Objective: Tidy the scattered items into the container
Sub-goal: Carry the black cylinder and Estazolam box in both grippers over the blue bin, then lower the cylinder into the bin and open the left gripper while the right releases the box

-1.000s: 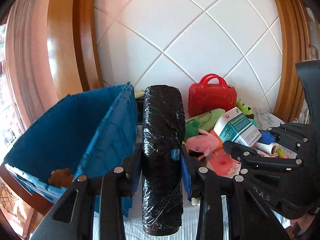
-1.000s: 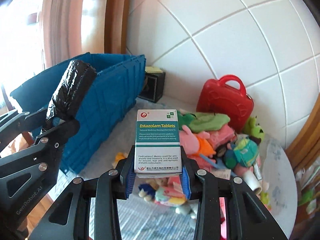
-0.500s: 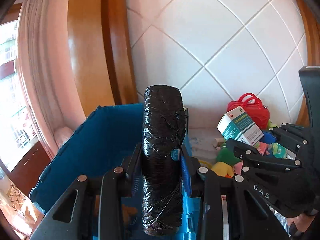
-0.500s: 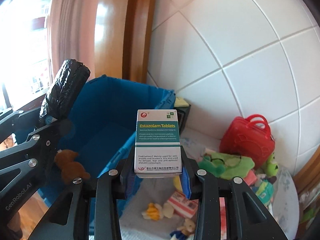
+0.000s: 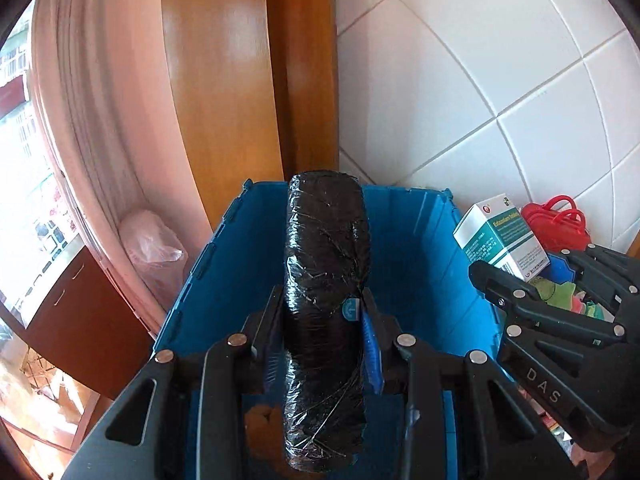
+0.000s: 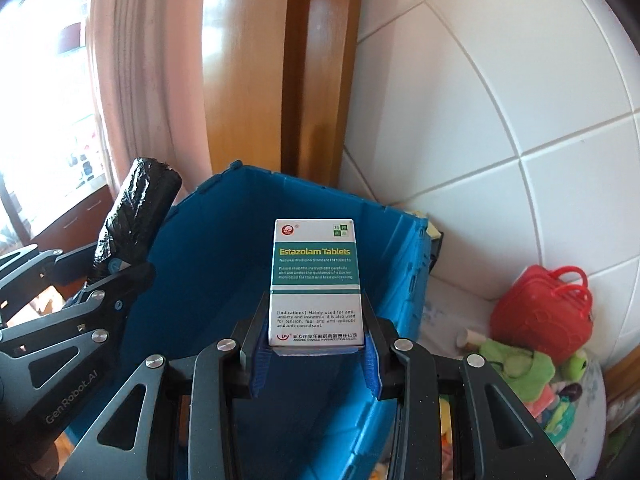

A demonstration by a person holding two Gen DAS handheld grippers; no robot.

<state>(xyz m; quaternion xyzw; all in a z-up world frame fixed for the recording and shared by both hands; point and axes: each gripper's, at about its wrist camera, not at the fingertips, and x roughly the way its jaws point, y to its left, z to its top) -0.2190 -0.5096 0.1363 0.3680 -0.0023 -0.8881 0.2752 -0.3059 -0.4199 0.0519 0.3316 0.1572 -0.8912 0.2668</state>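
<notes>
My left gripper (image 5: pixel 320 340) is shut on a black plastic-wrapped roll (image 5: pixel 325 280) and holds it upright over the open blue crate (image 5: pixel 412 264). My right gripper (image 6: pixel 316 356) is shut on a white and green Estazolam tablet box (image 6: pixel 316 280), also above the crate (image 6: pixel 224 304). The roll shows at the left of the right wrist view (image 6: pixel 136 216). The tablet box shows at the right of the left wrist view (image 5: pixel 500 236). A brown plush toy (image 5: pixel 262 424) lies on the crate floor.
A red toy bag (image 6: pixel 540 316) and a pile of plush toys (image 6: pixel 520 364) lie right of the crate against the white tiled wall. A wooden door frame (image 5: pixel 240 80) and pink curtain (image 5: pixel 100 120) stand behind the crate.
Both grippers have swung left from the toy pile to above the crate, each keeping hold of its item. The crate's inside now fills the lower middle of both views.
</notes>
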